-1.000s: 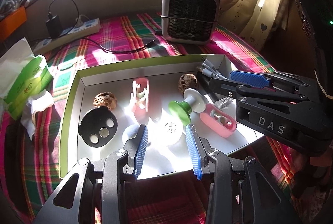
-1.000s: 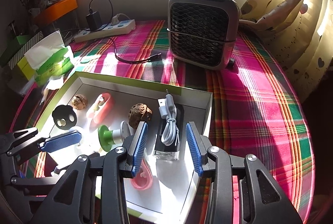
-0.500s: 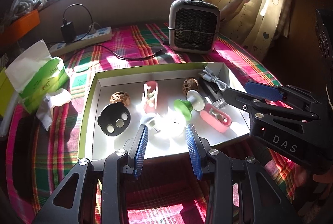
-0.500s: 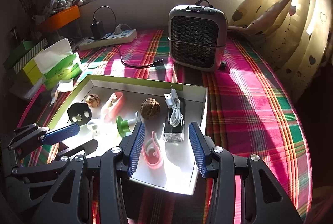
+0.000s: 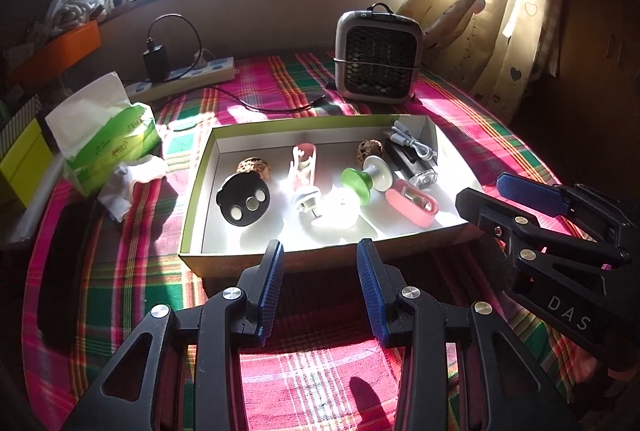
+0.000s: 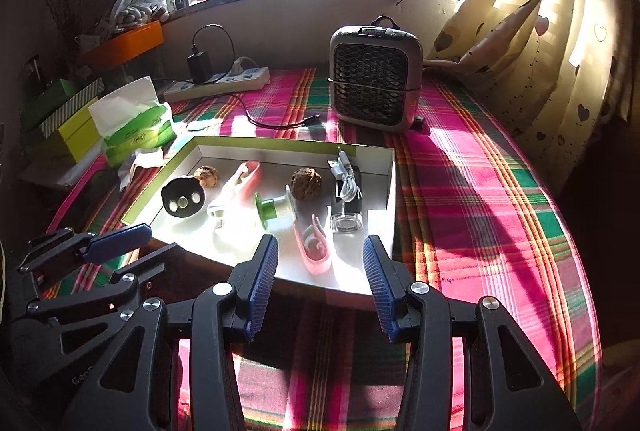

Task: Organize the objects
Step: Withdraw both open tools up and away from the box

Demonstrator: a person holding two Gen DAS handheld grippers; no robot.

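A shallow green-edged box (image 5: pixel 200 167) (image 6: pixel 392 175) with a white floor sits on the plaid cloth. In it lie a black disc with holes (image 5: pixel 243 199) (image 6: pixel 183 197), two walnuts (image 5: pixel 370 149) (image 5: pixel 254 165), a pink clip (image 5: pixel 412 202) (image 6: pixel 314 249), a second pink item (image 5: pixel 304 167), a green and white spool (image 5: pixel 366 179) (image 6: pixel 274 207), a white coiled cable (image 5: pixel 412 145) (image 6: pixel 346 183) on a black device (image 5: pixel 412 167), and glare-washed white pieces. My left gripper (image 5: pixel 320 287) (image 6: pixel 104 245) and right gripper (image 6: pixel 318 287) (image 5: pixel 524 191) are open and empty, short of the box's near edge.
A small grey fan heater (image 5: pixel 378 57) (image 6: pixel 376 75) stands behind the box. A power strip with black charger and cable (image 5: pixel 188 71) lies at the back left. A green tissue pack (image 5: pixel 108 135) and crumpled tissue (image 5: pixel 132 179) lie left of the box. Curtains hang at right.
Both grippers have pulled back and up from over the box; they now sit before its near edge. Both stayed open and empty. The objects in the box have not moved.
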